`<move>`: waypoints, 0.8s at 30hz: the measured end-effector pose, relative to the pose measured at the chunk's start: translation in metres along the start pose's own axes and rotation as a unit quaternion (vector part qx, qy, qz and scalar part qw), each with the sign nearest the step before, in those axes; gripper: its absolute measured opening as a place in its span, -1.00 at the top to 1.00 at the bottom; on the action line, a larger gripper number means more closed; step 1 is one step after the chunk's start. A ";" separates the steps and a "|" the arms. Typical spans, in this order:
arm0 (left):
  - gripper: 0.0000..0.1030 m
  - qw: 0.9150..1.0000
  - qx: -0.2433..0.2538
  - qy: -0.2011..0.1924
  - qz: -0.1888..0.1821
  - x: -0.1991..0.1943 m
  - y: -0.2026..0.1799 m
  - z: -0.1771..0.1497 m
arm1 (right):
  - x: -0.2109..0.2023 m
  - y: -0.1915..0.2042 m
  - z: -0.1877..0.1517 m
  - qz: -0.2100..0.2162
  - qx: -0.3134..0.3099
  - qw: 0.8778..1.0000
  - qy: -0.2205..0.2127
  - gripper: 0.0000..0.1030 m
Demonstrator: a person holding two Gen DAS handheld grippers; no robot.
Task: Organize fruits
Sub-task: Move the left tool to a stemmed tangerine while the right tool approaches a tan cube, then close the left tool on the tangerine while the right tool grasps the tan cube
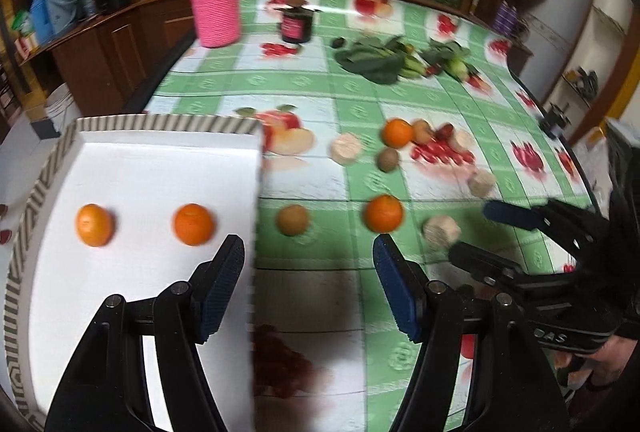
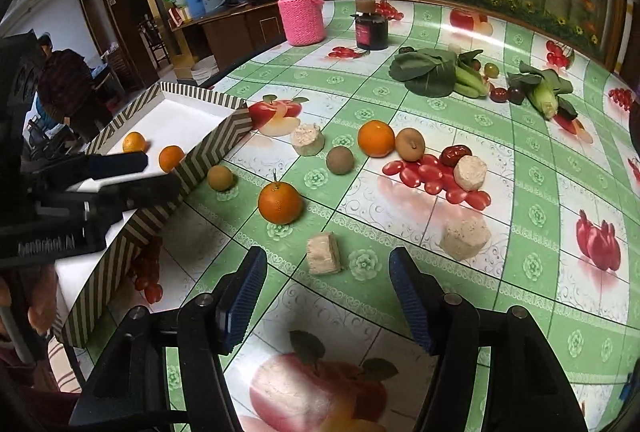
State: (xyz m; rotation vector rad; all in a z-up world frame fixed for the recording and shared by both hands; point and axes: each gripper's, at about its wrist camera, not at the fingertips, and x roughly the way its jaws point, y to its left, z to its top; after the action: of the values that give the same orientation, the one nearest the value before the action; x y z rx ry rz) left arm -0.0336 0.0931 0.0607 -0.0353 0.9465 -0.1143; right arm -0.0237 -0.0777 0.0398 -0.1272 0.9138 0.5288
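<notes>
A white tray with a striped rim (image 1: 132,168) (image 2: 208,148) lies at the table's left and holds two oranges (image 1: 95,225) (image 1: 193,224). On the cloth lie a near orange (image 1: 383,213) (image 2: 279,202), a far orange (image 1: 397,133) (image 2: 375,138), brown round fruits (image 1: 293,219) (image 2: 220,177) (image 2: 339,160) (image 2: 410,144) and a red date (image 2: 455,154). My left gripper (image 1: 308,252) (image 2: 140,174) is open and empty over the tray's right edge. My right gripper (image 2: 328,264) (image 1: 472,232) is open and empty, just short of a beige block (image 2: 323,253).
Several beige blocks (image 2: 465,237) (image 2: 470,173) (image 2: 307,139) lie among the fruit. Leafy greens (image 2: 428,72), corn (image 2: 543,98), a dark jar (image 2: 372,30) and a pink-sleeved jar (image 2: 301,8) stand at the back. A person (image 2: 64,88) stands beyond the tray on the left.
</notes>
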 end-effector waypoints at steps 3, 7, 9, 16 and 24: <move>-0.29 1.000 0.010 0.006 -0.003 0.002 -0.007 -0.004 | 0.010 0.003 0.004 0.004 -0.006 1.000 0.008 -0.27; -0.28 1.000 0.012 0.013 -0.006 0.005 -0.009 -0.007 | 0.010 0.006 0.005 0.009 -0.020 1.000 0.009 -0.27; -0.28 1.000 0.013 0.014 -0.007 0.007 -0.010 -0.006 | 0.012 0.007 0.003 0.013 -0.023 1.000 0.015 -0.26; -0.28 0.999 0.025 0.019 -0.014 0.015 -0.023 0.000 | 0.029 0.002 -0.004 0.007 -0.029 0.999 0.044 0.48; -0.28 0.998 0.046 0.029 -0.019 0.034 -0.043 0.010 | 0.021 -0.015 -0.005 0.020 -0.004 0.999 0.025 0.65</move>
State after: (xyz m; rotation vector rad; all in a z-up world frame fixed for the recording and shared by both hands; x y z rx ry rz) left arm -0.0093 0.0459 0.0431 0.0351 0.9978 -0.1937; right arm -0.0098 -0.0842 0.0187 -0.1294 0.9639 0.5679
